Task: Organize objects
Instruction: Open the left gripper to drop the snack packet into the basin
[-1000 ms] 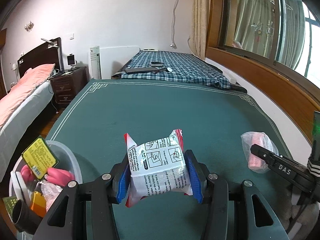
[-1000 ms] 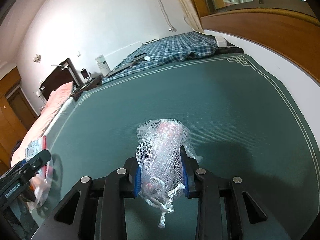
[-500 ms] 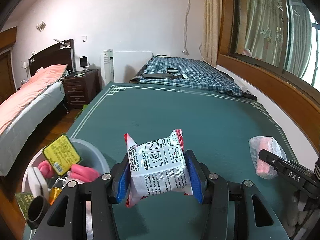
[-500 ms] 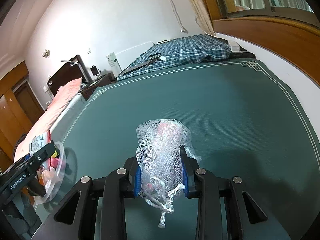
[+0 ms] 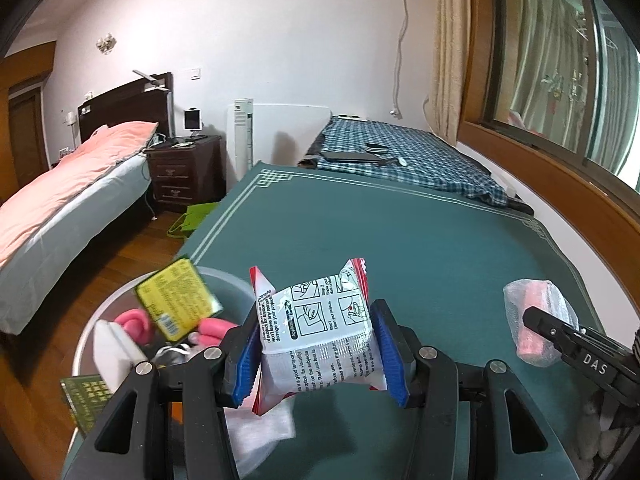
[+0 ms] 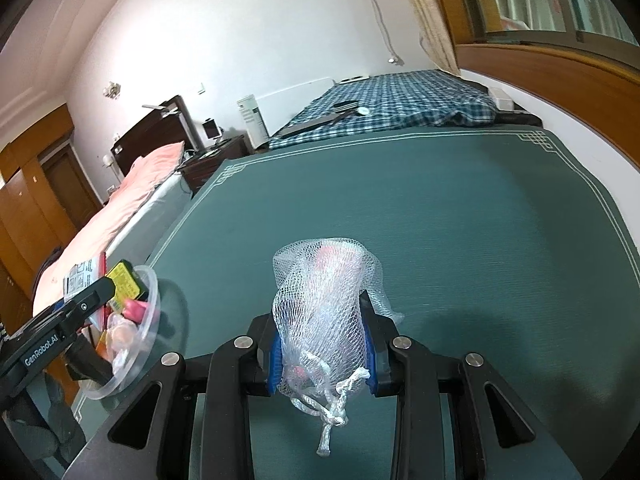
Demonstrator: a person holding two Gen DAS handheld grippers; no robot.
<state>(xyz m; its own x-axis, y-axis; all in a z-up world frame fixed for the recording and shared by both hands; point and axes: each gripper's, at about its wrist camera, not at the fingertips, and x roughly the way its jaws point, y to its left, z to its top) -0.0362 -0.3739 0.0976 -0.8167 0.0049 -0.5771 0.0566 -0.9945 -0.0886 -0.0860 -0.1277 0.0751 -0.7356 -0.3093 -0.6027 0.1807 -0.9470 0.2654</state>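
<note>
**Both grippers loaded, tub next**

While you hold both loads above the green bench (image 5: 400,232), your left gripper (image 5: 320,354) is clamped on the printed sachet (image 5: 320,328), blue pads pinching its two side edges, packet bulging between them. It looks light, crinkly and slippery; the mid-body grip seems right, since the sealed ends would likely fold. Your right gripper (image 6: 322,354) is clamped on the white mesh pouch (image 6: 326,300), something pink inside, knotted drawstring dangling below the pads. Soft and squashy, probably light; the mesh could snag, so take hold low on the bunched part as you do now. Just left of the sachet sits the clear plastic tub (image 5: 224,278) at the bench's near-left edge, already holding a yellow packet (image 5: 176,300), pink pieces and other bits. Judged next step: drop the sachet in there. Farther off, a pink-covered bed (image 5: 68,184) and a checked bed (image 5: 400,160) by the wall.
</note>
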